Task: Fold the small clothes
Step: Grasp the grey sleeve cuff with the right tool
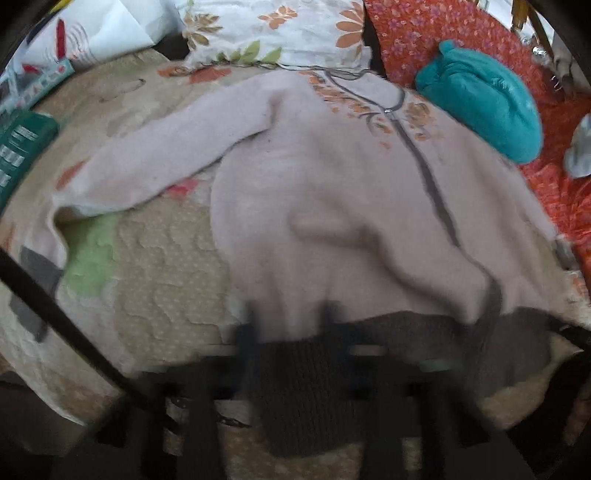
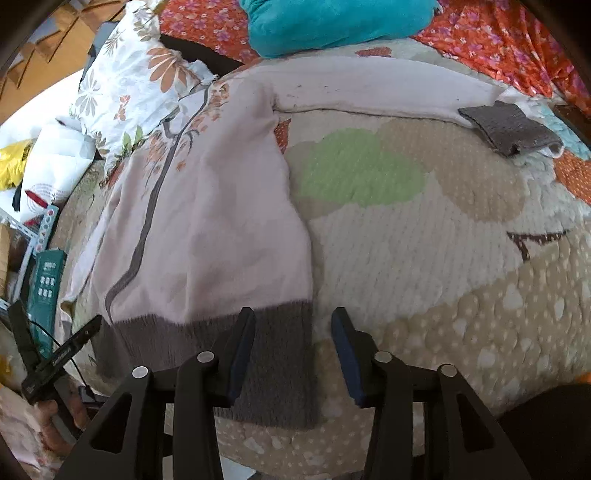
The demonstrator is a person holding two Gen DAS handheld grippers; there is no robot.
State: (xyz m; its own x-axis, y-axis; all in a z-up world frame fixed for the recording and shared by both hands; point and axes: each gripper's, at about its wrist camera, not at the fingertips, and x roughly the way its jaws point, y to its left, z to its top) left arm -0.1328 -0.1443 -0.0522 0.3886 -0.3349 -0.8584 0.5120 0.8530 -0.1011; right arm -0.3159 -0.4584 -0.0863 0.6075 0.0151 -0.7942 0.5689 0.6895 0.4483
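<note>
Your right gripper (image 2: pixel 293 354) stands wide apart over the brown hem corner of the pale pink zip-up knitted cardigan (image 2: pixel 207 229), spread on the quilted bed (image 2: pixel 443 258) for folding; your left gripper (image 1: pixel 291 325) is blurred, so I cannot tell its state.

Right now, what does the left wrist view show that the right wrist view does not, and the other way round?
Only the left wrist view shows the cardigan's other sleeve, lying out toward the left, and a blurred left hand-held gripper at the brown hem; its jaw state is unclear.

Only the right wrist view shows the right hand-held gripper, open over the hem corner, and the long sleeve's brown cuff.

Both show the pale cardigan, the teal cushion, the floral pillow and the quilt.
</note>
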